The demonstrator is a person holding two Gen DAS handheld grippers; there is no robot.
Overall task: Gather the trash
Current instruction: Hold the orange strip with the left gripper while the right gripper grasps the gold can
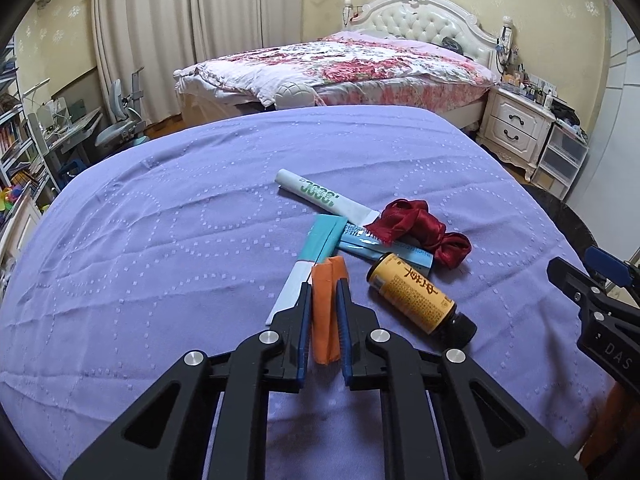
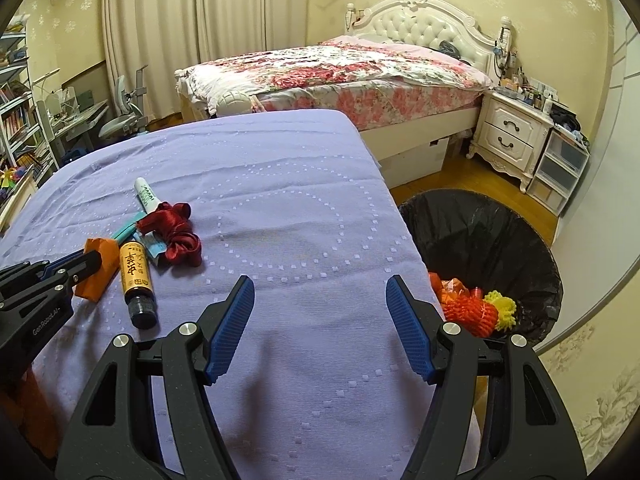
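- Clamping down on the orange packet (image 1: pixel 326 312), the left gripper (image 1: pixel 324 284) has its blue-padded fingers (image 1: pixel 305 320) pressed against both sides of it, right at the near end of the trash pile.
- That packet lies on the purple cloth of the desk (image 1: pixel 160 220), overlapping a teal-and-white wrapper (image 1: pixel 316 248) just to its left.
- To the right of the packet, there's a yellow-labelled bottle (image 1: pixel 416 294) on its side, black cap toward the camera.
- Beyond it, a dark red ribbon (image 1: pixel 420 230) sits bunched up, touching a light blue sachet (image 1: pixel 384 246) and the end of a white tube with green lettering (image 1: pixel 324 196).
- Over on the other side, the right gripper (image 2: pixel 320 284) hovers above bare purple cloth, fingers (image 2: pixel 232 320) spread wide apart and nothing between them.
- From the right wrist view, the pile is off to the left, with the left gripper on the orange packet beside the bottle.
- Just past the desk's right edge stands a bin with a black liner (image 2: pixel 480 232), and inside it red and yellow foam netting (image 2: pixel 476 312) shows.
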